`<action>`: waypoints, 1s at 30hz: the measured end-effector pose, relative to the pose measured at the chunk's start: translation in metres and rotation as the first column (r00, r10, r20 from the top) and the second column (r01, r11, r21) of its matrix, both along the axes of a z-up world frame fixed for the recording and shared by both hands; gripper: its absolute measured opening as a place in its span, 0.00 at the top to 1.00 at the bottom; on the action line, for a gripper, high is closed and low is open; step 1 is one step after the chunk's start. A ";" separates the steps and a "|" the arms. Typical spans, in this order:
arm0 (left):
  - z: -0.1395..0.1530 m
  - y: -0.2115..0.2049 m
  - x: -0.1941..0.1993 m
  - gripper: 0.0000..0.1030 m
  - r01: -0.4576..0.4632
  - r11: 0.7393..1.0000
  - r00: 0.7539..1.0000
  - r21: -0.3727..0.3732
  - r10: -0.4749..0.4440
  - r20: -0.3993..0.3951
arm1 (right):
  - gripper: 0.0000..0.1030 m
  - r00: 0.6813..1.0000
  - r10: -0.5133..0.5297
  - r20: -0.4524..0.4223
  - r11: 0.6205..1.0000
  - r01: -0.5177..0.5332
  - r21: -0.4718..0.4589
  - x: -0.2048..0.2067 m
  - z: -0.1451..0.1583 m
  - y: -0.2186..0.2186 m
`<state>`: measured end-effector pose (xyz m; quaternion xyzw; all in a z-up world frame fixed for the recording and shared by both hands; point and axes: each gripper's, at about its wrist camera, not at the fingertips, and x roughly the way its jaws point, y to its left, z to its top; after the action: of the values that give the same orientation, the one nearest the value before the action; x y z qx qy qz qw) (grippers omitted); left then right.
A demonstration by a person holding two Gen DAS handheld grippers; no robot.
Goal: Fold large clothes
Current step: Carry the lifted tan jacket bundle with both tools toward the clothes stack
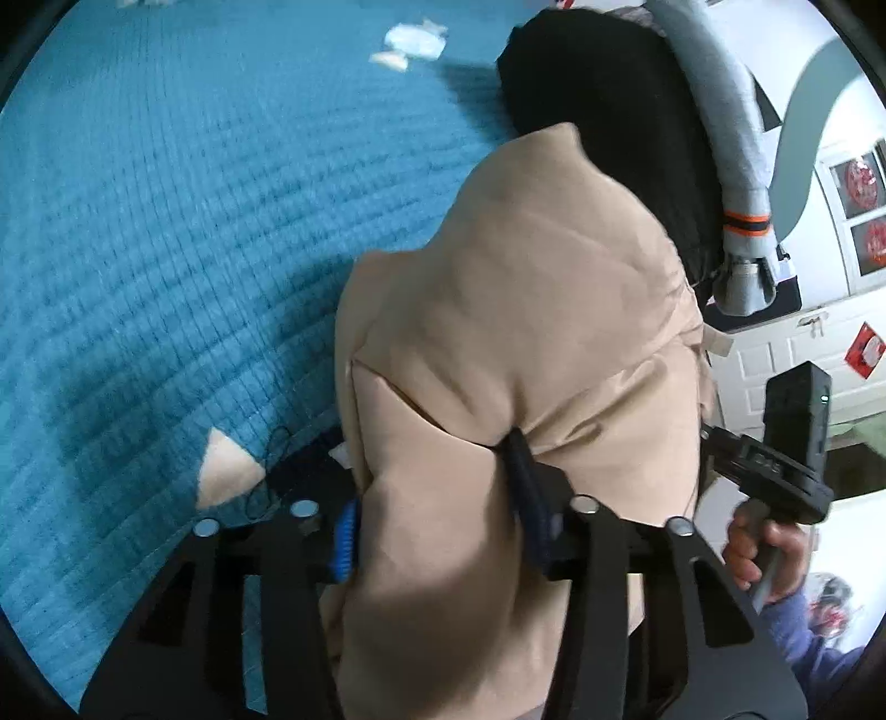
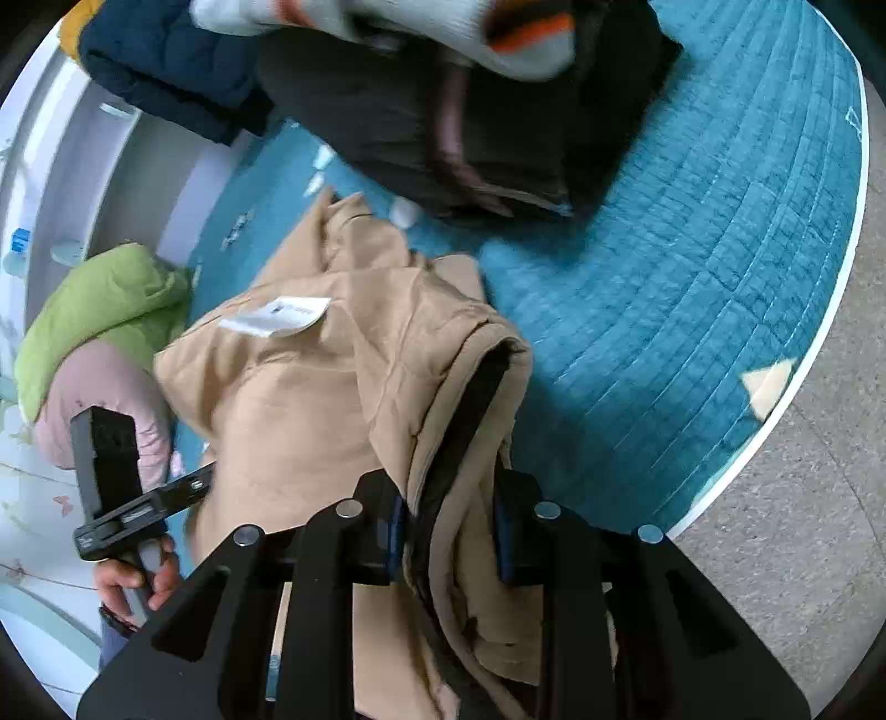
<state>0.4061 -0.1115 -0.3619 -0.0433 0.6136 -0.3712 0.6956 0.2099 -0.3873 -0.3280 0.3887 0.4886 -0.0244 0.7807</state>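
A large tan padded jacket (image 1: 515,310) hangs lifted above the teal quilted bed (image 1: 166,221). My left gripper (image 1: 437,498) is shut on a thick fold of it, the fabric bulging between the jaws. In the right wrist view the same tan jacket (image 2: 310,399) shows its inside with a white label (image 2: 277,315). My right gripper (image 2: 448,526) is shut on a bunched edge with a dark lining. The other hand-held gripper (image 2: 127,487) shows at the left, and in the left wrist view the other gripper (image 1: 786,459) shows at the right.
Folded dark clothes (image 2: 443,111) with a grey-and-orange garment (image 2: 498,39) on top lie on the bed (image 2: 692,249). A green and pink bundle (image 2: 105,332) sits by the wall. The bed edge and grey floor (image 2: 803,498) lie to the right. White scraps (image 1: 415,39) lie on the quilt.
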 end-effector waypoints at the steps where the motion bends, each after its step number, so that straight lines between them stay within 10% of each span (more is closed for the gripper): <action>1: 0.007 0.002 -0.003 0.61 -0.003 1.000 1.000 -0.008 0.004 0.018 | 0.79 1.000 0.000 0.015 1.000 0.000 0.013 -0.003 0.006 0.004; 17: 0.227 0.003 -0.022 0.62 0.028 0.979 0.956 -0.201 0.032 0.291 | 0.80 0.909 0.042 0.415 0.986 -0.106 0.132 -0.028 0.179 0.001; 24: 0.338 -0.101 0.031 0.61 0.162 0.965 0.922 -0.207 -0.073 0.381 | 0.80 0.823 -0.053 0.566 0.993 -0.015 0.115 -0.012 0.258 -0.060; 30: 0.373 -0.222 0.078 0.61 0.227 0.967 0.887 -0.114 -0.157 0.434 | 0.80 0.794 -0.180 0.581 0.982 0.113 0.149 0.009 0.256 -0.127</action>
<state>0.4845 -0.3330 0.0107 0.0427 0.4179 -0.4876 0.7654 0.2187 -0.5139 -0.0723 0.4548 0.1900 0.0636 0.8677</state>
